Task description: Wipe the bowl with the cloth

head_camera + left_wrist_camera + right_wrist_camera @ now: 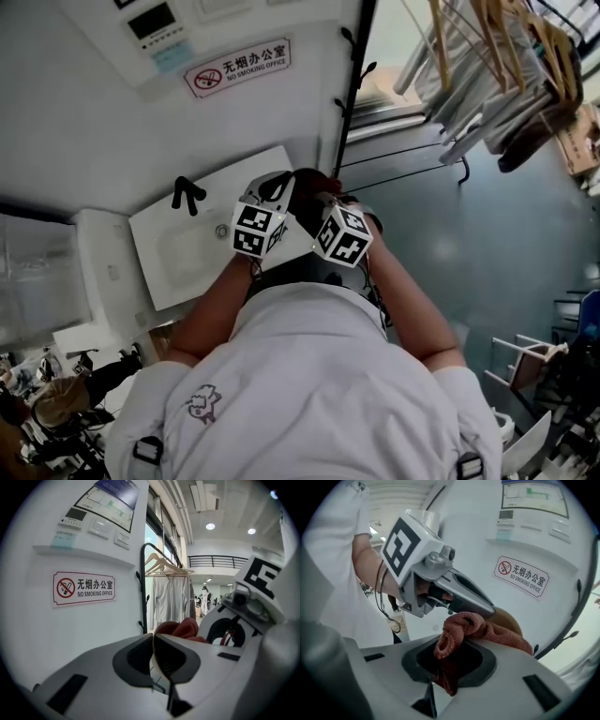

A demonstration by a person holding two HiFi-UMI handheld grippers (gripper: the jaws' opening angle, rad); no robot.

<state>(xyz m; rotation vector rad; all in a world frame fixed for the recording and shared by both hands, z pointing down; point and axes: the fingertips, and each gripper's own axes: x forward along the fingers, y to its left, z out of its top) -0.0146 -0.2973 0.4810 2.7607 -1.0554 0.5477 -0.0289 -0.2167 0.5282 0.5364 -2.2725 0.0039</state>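
The left gripper (153, 641) is pressed nearly together on the thin rim of the bowl (512, 620). The right gripper (445, 656) pinches the reddish cloth (487, 629), which is bunched against the bowl at its seven o'clock.

Both my right claw (439, 666) and my left claw (158, 656) wear smooth, matt grey plastic shells, the rust-red cloth (487, 627) at centre frame is rough, looped terry, and the tan bowl (509, 619) looks smooth with a dull sheen.
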